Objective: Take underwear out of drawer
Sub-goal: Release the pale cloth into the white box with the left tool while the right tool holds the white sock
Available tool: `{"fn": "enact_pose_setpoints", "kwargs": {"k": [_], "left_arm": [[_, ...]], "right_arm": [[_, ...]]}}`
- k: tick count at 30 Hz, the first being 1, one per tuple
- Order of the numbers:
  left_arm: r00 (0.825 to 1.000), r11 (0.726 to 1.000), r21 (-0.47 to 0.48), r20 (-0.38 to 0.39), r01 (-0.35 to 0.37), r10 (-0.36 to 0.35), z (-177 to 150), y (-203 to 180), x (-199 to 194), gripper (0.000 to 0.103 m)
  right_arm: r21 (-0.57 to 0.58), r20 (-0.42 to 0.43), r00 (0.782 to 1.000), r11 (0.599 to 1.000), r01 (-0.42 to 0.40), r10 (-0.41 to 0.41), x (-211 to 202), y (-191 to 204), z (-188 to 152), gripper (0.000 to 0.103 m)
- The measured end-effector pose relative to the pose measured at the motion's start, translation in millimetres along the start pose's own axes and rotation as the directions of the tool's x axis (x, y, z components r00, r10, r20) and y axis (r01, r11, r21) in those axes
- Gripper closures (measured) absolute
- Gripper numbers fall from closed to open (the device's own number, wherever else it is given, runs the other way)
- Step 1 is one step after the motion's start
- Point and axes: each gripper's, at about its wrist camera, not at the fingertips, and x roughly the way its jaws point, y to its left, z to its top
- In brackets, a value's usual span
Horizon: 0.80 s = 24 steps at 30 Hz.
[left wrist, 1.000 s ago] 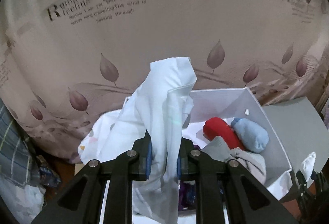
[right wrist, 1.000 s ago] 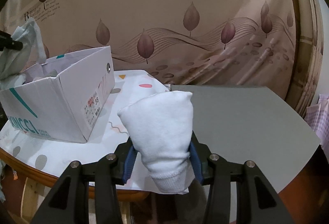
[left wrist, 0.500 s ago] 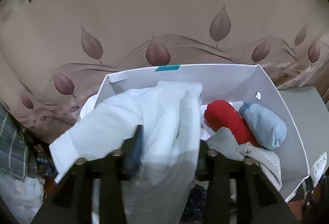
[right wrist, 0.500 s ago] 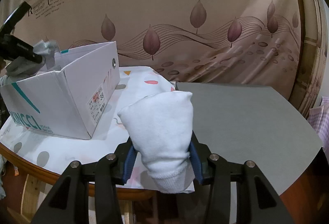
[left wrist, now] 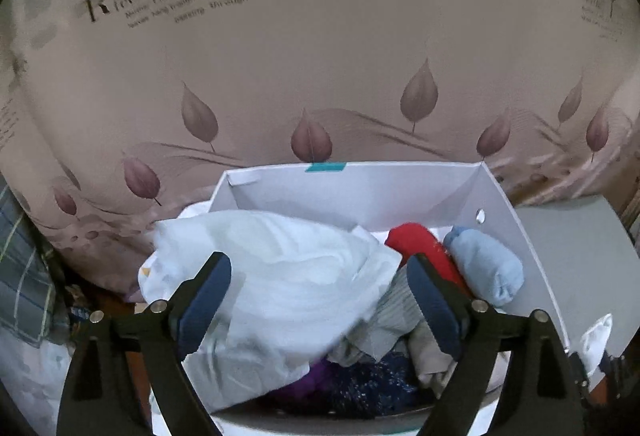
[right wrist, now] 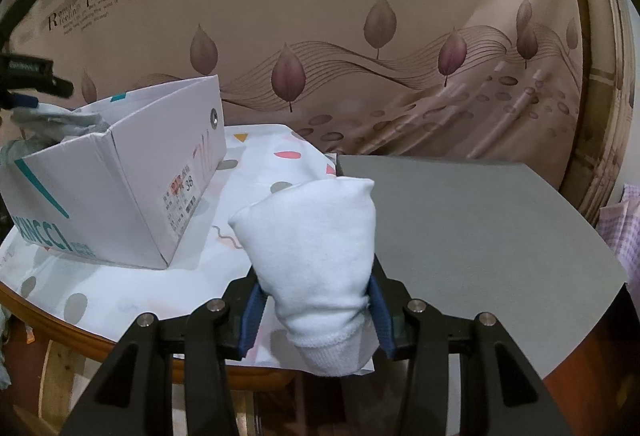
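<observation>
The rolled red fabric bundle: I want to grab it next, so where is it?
In the left wrist view the rolled red fabric bundle lies inside the white cardboard box, toward its right side, against the rolled light-blue bundle and behind the crumpled white garment.

A leaf-patterned curtain point(right wrist: 360, 36) carries the words "love" and "Romantic feelings," with smaller lines reading "The leaves hang trembling" and "passing through." At nine o'clock, a white shoebox point(right wrist: 120, 180) shows the partial brand "INCCI" and a label marked "38."

A leaf-print curtain point(right wrist: 400, 48) hangs behind the grey mat point(right wrist: 480, 220) and patterned tablecloth point(right wrist: 264, 164).
</observation>
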Motion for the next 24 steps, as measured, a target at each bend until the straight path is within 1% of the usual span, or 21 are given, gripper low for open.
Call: {"fn": "enact_pose_setpoints", "kwargs": {"k": [2,5,9,13,15,17,20,22,24], "left_arm": [[1.000,1.000,0.004,0.022,-0.010,0.010,1,1,-10,0.012],[0.999,1.000,0.006,0.033,-0.022,0.022,0,1,-23,0.009],[0.999,1.000,0.015,0.047,-0.020,0.019,-9,2,-39,0.008],[0.997,0.998,0.038,0.064,-0.052,0.049,-21,1,-54,0.008],[0.994,0.996,0.046,0.083,-0.075,0.071,-30,0,-63,0.008],[0.992,0.996,0.048,0.102,-0.080,0.074,-41,1,-74,0.008],[0.987,0.993,0.047,0.123,-0.105,0.098,-58,3,-85,0.007],[0.986,0.991,0.052,0.123,-0.122,0.115,-71,3,-90,0.007],[0.985,0.990,0.057,0.125,-0.130,0.122,-89,4,-97,0.007]], "right_arm": [[0.000,-0.003,1.000,1.000,0.004,-0.004,1,0,-1,0.056],[0.002,0.000,1.000,1.000,0.010,-0.010,2,-1,-1,0.056],[-0.001,-0.003,1.000,1.000,0.010,-0.010,3,1,-3,0.056],[-0.010,0.001,1.000,1.000,0.010,-0.010,2,4,-5,0.056],[-0.016,0.009,1.000,1.000,0.011,-0.011,0,6,-6,0.056],[-0.021,0.021,1.000,1.000,0.012,-0.012,-2,8,-6,0.056],[-0.020,0.036,0.999,1.000,0.006,-0.006,-4,11,-6,0.056],[-0.022,0.039,0.999,1.000,0.005,-0.005,-5,12,-7,0.056],[-0.005,0.029,0.999,1.000,-0.019,0.019,-6,12,-8,0.056]]}}
